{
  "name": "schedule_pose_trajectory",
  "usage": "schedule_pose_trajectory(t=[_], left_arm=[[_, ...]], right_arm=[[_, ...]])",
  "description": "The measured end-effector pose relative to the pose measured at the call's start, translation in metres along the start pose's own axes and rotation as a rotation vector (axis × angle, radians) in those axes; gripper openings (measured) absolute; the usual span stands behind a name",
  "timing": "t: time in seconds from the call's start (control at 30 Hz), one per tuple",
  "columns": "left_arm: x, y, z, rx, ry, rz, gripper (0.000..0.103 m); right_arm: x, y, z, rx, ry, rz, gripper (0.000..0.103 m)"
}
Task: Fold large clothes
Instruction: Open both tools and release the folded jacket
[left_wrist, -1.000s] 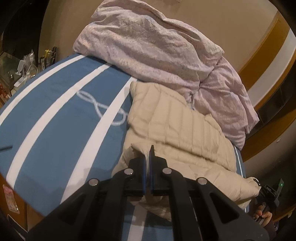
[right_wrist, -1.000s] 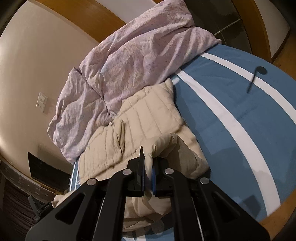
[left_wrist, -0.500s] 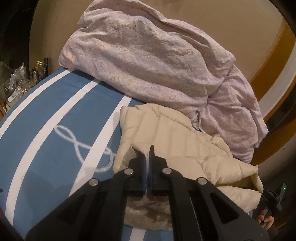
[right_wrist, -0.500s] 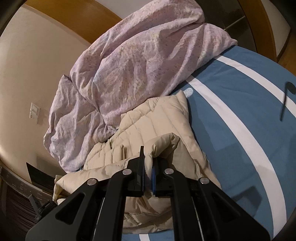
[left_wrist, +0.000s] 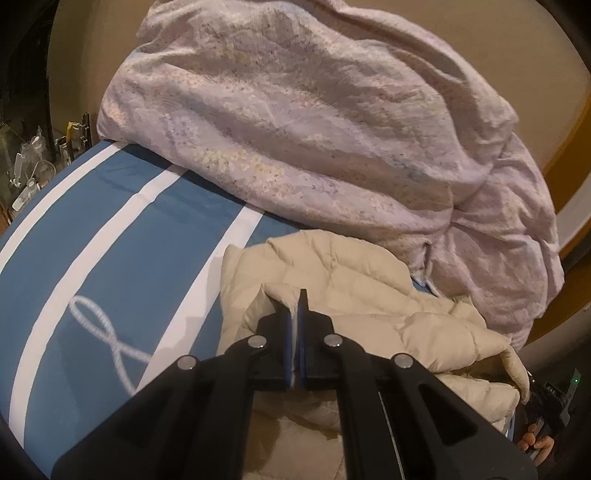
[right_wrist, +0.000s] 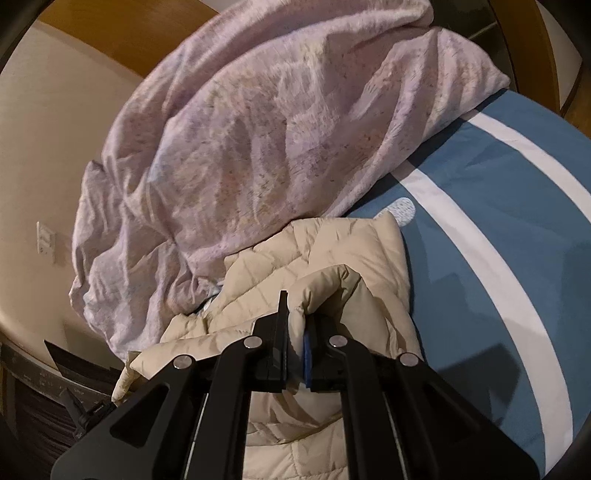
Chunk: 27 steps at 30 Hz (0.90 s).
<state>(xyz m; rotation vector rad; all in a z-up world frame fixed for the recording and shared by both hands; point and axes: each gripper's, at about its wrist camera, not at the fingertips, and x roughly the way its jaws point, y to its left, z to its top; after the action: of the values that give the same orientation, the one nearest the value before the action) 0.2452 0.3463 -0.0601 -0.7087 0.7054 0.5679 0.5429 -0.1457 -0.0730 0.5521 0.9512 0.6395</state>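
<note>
A cream quilted puffer jacket (left_wrist: 354, 280) lies on the blue bed with white stripes, partly doubled over itself. My left gripper (left_wrist: 296, 314) is shut on a thin edge of the jacket near its left side. In the right wrist view the jacket (right_wrist: 343, 258) lies below the duvet, and my right gripper (right_wrist: 293, 325) is shut on a padded fold of it, which bulges between the jaws. Both held edges are lifted over the jacket's lower part.
A crumpled lilac duvet (left_wrist: 314, 129) is heaped at the far end of the bed (left_wrist: 110, 258), touching the jacket's far edge; it also shows in the right wrist view (right_wrist: 258, 140). Small bottles (left_wrist: 33, 166) stand off the bed's left side. The wall lies behind.
Both grippers have carried the held jacket edges forward toward the duvet. The jacket has doubled over, and its visible flat part is shorter than before.
</note>
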Motion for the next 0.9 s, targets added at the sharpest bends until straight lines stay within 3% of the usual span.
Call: schedule_pose_trajectory(t=[0.17, 0.27, 0.37, 0.43, 0.5, 0.7, 0.9], left_arm=[[0.034, -0.005, 0.016, -0.019, 0.036, 0.032, 0.004], [0.053, -0.004, 0.022, -0.041, 0.059, 0.050, 0.007], [0.068, -0.003, 0.027, -0.067, 0.079, 0.044, 0.012], [0.076, -0.002, 0.030, -0.086, 0.092, 0.038, 0.021], [0.081, -0.003, 0.036, -0.102, 0.095, 0.034, 0.031], [0.063, -0.009, 0.043, -0.060, 0.040, 0.054, 0.053], [0.035, -0.003, 0.026, -0.041, 0.018, 0.051, 0.057]], right_arm=[[0.028, -0.004, 0.016, 0.020, 0.034, -0.025, 0.010], [0.043, -0.007, 0.025, 0.033, 0.052, -0.041, 0.017], [0.056, -0.011, 0.034, 0.047, 0.071, -0.056, 0.038], [0.061, -0.009, 0.042, 0.054, 0.074, -0.046, 0.064], [0.062, -0.004, 0.048, 0.051, 0.057, -0.044, 0.070], [0.044, 0.014, 0.055, -0.028, 0.004, -0.055, 0.072], [0.026, 0.021, 0.031, -0.146, 0.009, -0.137, 0.072]])
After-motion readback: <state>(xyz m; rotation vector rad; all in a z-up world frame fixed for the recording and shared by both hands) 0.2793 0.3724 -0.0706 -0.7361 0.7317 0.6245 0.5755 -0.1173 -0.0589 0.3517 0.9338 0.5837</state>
